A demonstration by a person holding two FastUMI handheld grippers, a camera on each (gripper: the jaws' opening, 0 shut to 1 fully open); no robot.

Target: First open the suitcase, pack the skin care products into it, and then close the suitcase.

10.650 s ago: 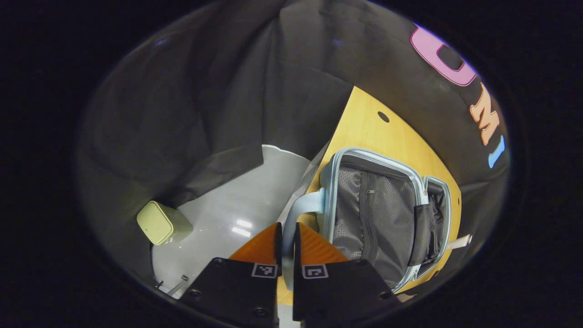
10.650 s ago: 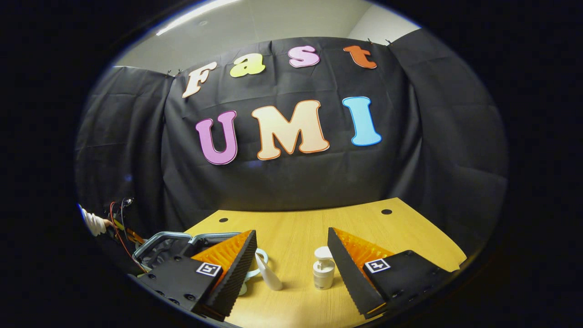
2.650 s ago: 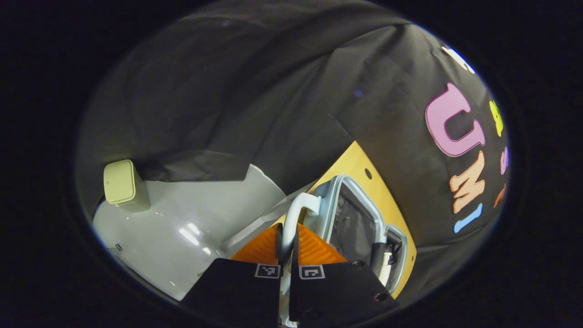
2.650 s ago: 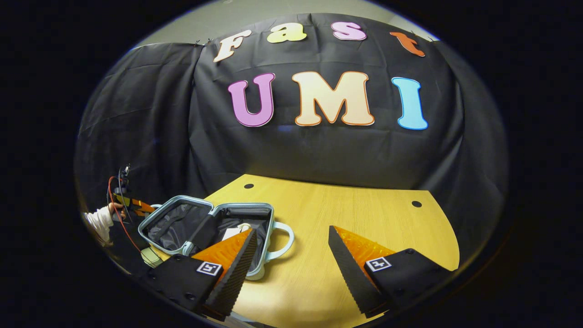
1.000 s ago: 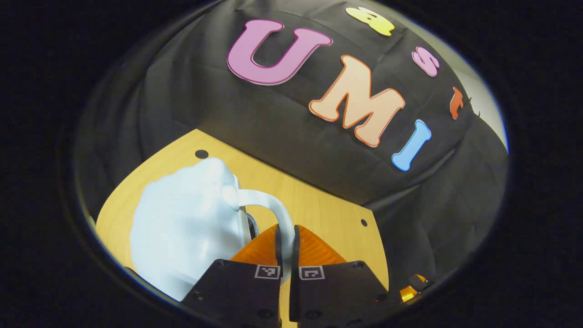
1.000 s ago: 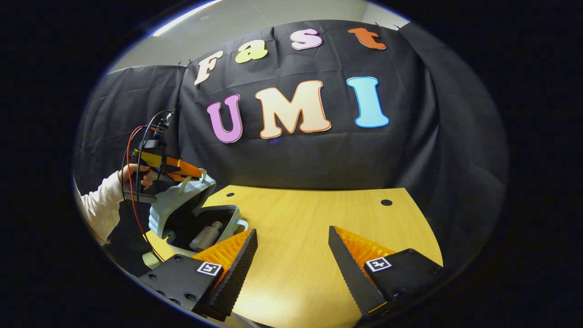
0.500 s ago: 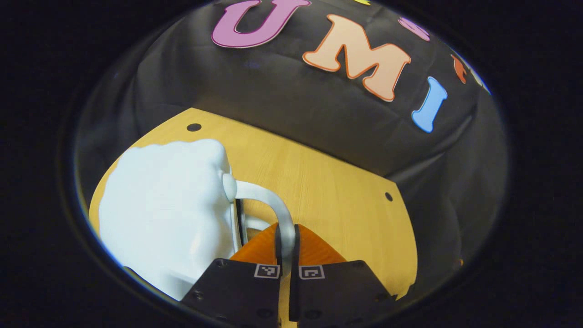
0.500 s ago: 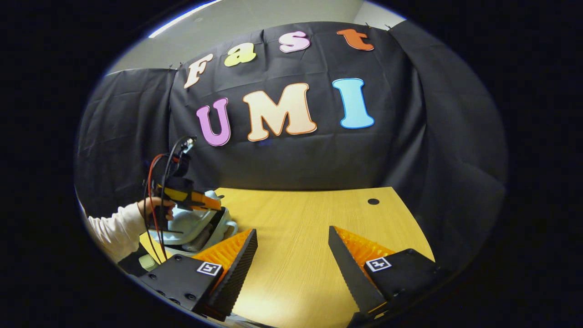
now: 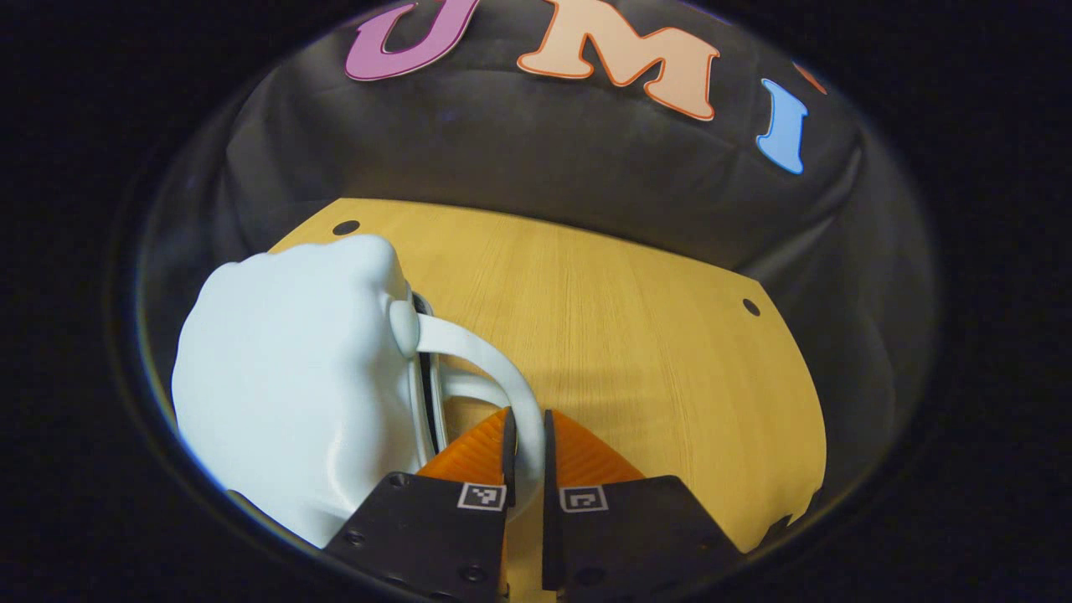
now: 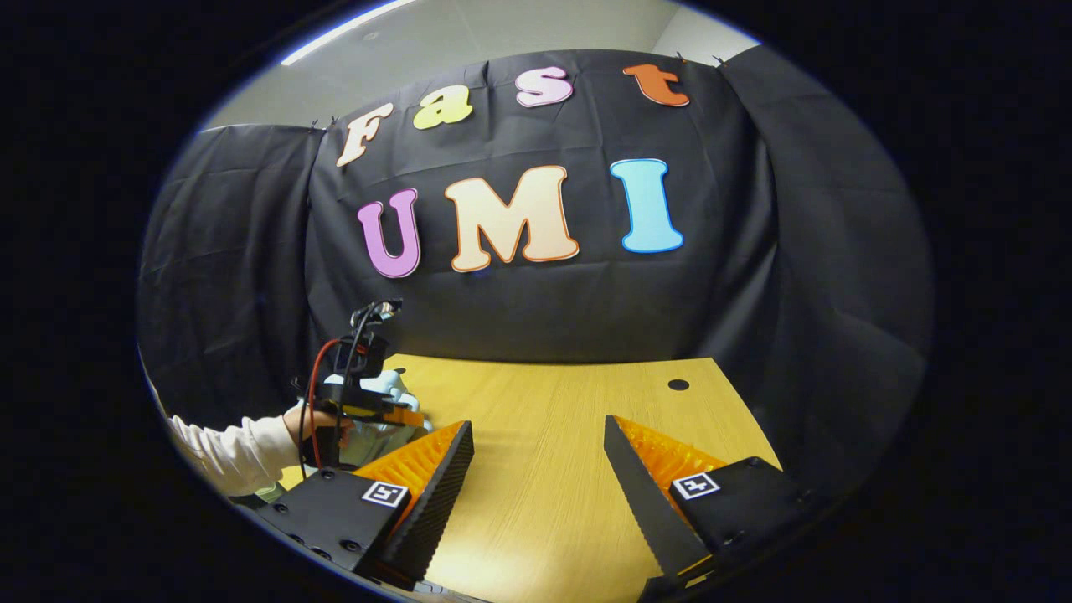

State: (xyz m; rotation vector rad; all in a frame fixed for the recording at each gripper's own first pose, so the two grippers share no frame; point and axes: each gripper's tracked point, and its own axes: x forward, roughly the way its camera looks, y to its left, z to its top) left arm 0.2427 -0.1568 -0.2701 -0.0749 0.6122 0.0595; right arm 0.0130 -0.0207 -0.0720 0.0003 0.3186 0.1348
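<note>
The pale blue suitcase (image 9: 285,377) lies on the wooden table (image 9: 636,335) with its lid folded down, a thin dark seam showing along its edge. My left gripper (image 9: 526,423) is shut on the lid's curved handle (image 9: 481,352). A second handle sits just under it. In the right gripper view the suitcase (image 10: 373,435) sits at the table's left, with the left gripper (image 10: 368,402) on top of it. My right gripper (image 10: 536,435) hovers open above the table's near side, with nothing between its fingers. The skin care products are hidden inside the case.
A hand in a white sleeve (image 10: 226,452) holds the left gripper, with red and black cables rising from it. Two round holes (image 9: 345,227) (image 9: 750,306) mark the table's far corners. Bare wood (image 10: 569,435) stretches right of the suitcase.
The left gripper has swung the lid by its handle from wide open over and down onto the base. The right gripper stayed open above the table, shifting only slightly.
</note>
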